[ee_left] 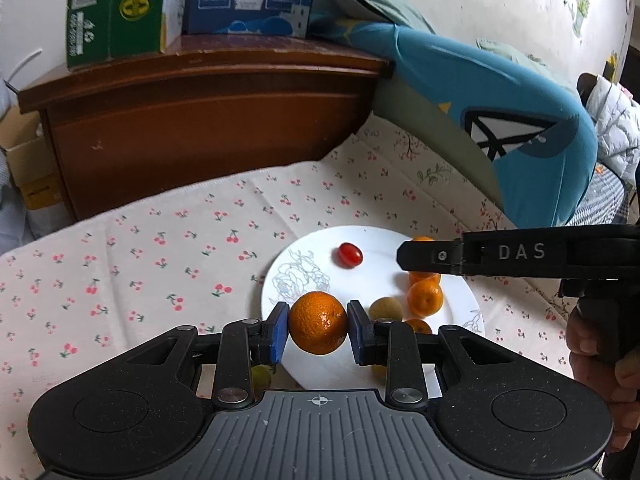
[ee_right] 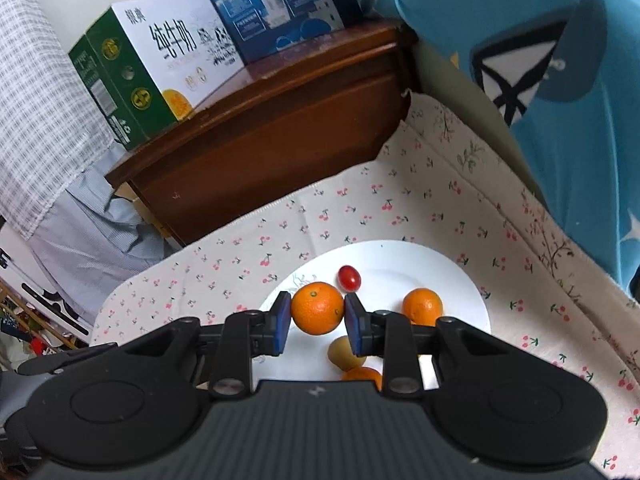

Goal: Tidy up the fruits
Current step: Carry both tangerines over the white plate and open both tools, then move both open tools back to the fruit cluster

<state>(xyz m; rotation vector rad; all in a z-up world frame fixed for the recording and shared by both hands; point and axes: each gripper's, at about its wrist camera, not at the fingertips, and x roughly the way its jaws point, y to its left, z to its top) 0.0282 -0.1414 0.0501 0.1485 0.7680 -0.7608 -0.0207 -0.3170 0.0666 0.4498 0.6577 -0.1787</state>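
Observation:
In the left wrist view my left gripper [ee_left: 318,322] is shut on a mandarin [ee_left: 316,320], held above the near rim of a white plate [ee_left: 372,244]. On the plate lie a cherry tomato [ee_left: 351,254], a yellow-green fruit [ee_left: 385,309] and a mandarin [ee_left: 425,298]. My right gripper [ee_left: 416,258] reaches in from the right, seen side-on, with orange showing behind its finger. In the right wrist view the right gripper [ee_right: 317,310] is shut on its own mandarin [ee_right: 316,306] over the plate [ee_right: 400,256], near the tomato [ee_right: 349,278] and a lying mandarin [ee_right: 423,306].
The plate sits on a cherry-print cloth [ee_left: 180,240]. A brown wooden cabinet [ee_left: 200,120] with milk cartons [ee_left: 120,8] stands behind it, and a blue pillow [ee_left: 500,120] rises at the right. A hand [ee_left: 592,344] holds the right gripper. More small fruit [ee_right: 340,354] lies under the right gripper.

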